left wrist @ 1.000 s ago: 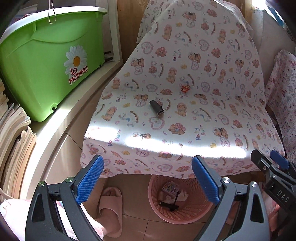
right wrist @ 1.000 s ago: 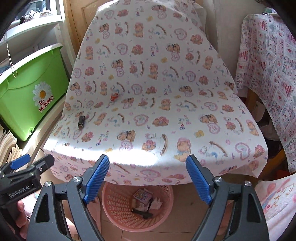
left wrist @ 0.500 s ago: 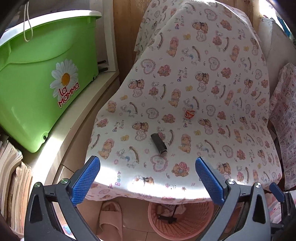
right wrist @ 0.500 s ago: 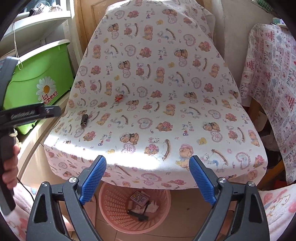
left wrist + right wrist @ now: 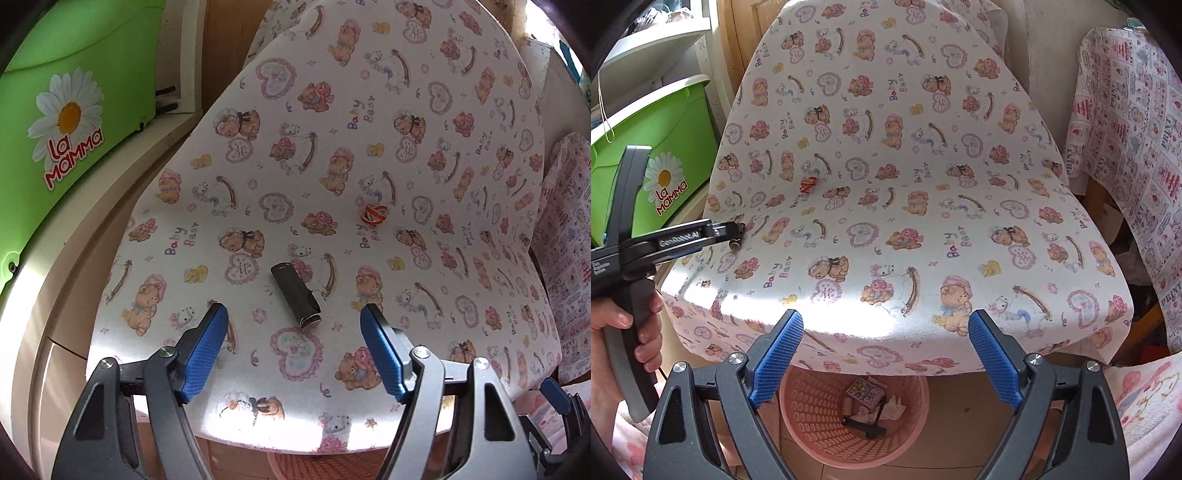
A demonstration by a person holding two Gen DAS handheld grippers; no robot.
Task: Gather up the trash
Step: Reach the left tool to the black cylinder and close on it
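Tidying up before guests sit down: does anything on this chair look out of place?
Yes, two bits of litter lie on the seat cover: a dark crumpled wrapper near the front, between the open left tool's fingers but untouched, and a small red-and-white scrap further back. The pink bin below already holds rubbish.

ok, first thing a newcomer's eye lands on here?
The bear-print chair cover fills both views, with a dark wrapper lying just ahead of the open left gripper. Then the bright green bin at left and the pink trash basket under the seat.
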